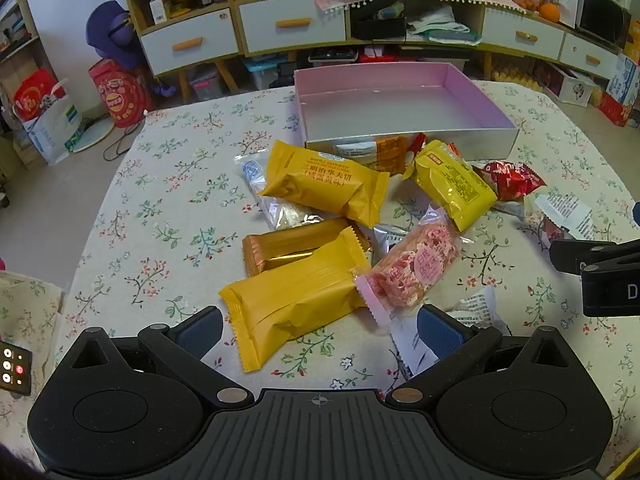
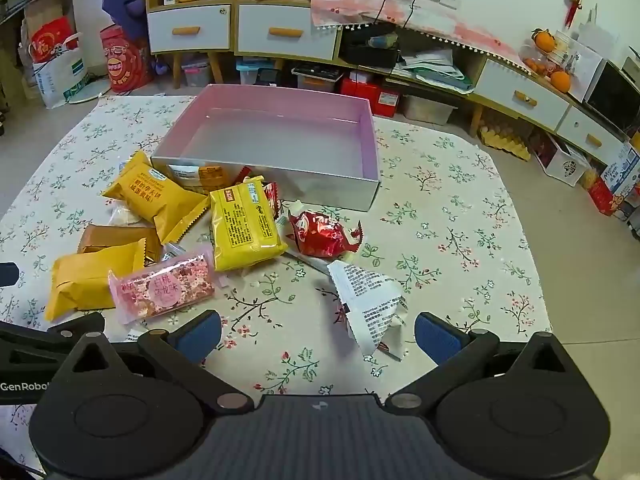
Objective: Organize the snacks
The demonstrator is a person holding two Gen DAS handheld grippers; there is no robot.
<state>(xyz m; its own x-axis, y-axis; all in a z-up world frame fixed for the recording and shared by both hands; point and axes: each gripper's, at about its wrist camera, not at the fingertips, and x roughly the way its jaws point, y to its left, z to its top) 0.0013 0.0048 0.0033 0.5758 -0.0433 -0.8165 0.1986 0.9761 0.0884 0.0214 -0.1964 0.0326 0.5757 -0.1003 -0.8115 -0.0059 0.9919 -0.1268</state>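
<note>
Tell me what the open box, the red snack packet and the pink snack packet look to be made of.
Open box: seemingly thin cardboard, judging by its flat, straight-folded walls; pink satin inside, silvery sheen outside.
Red snack packet: likely metallised foil or film, crinkled with sharp bright glints.
Pink snack packet: apparently clear glossy plastic film; the pink pieces show through, and its end seal is zigzag-cut.

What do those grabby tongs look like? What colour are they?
Both look alike. The left tongs and right tongs are black plastic, with two angled arms ending in blue ribbed pads. Each sits on a ridged dark-grey base with two round black discs and silver pivot pins. White "GenRobo" lettering marks the side of the left one, seen from the right camera.
</note>
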